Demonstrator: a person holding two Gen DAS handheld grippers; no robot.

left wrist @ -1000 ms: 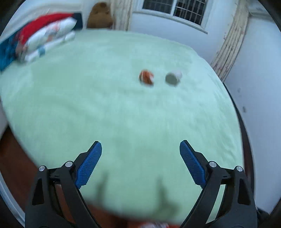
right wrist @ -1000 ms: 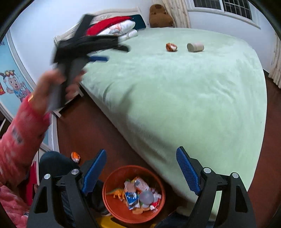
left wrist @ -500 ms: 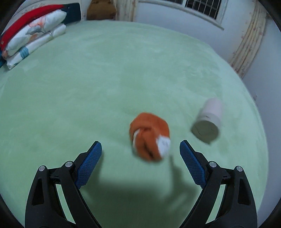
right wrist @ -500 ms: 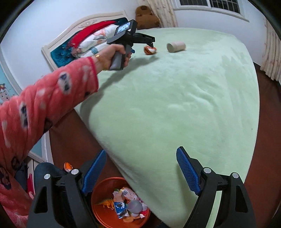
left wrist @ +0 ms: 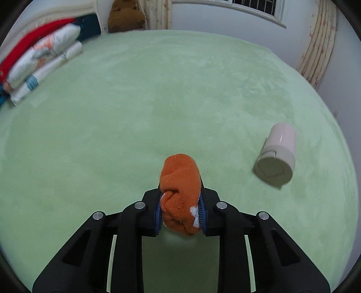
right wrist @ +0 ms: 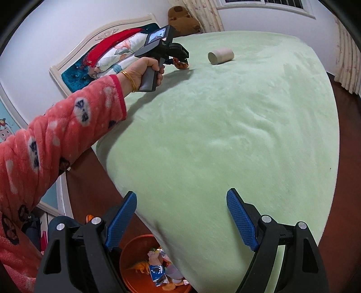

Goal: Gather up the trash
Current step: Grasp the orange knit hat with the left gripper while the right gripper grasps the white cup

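Note:
My left gripper (left wrist: 180, 209) is shut on an orange rolled sock (left wrist: 180, 187) with a white patch, on the green bed (left wrist: 158, 101). A pale lidded cup (left wrist: 276, 155) lies on its side to the right of it. In the right wrist view the left gripper (right wrist: 180, 60) grips the sock (right wrist: 180, 64) far across the bed (right wrist: 225, 135), with the cup (right wrist: 220, 56) beside it. My right gripper (right wrist: 181, 219) is open and empty over the bed's near edge, above an orange bin (right wrist: 128, 259) holding trash.
Folded pillows and bedding (left wrist: 40, 58) are stacked at the bed's head by the headboard (right wrist: 94, 45). A brown plush toy (left wrist: 125, 19) sits at the back. Curtains (left wrist: 318, 49) and a window are behind. Dark wooden floor (right wrist: 90, 191) runs beside the bed.
The left gripper moved forward over the bed to the orange sock and closed on it. The right gripper stayed open, shifting slightly over the bin.

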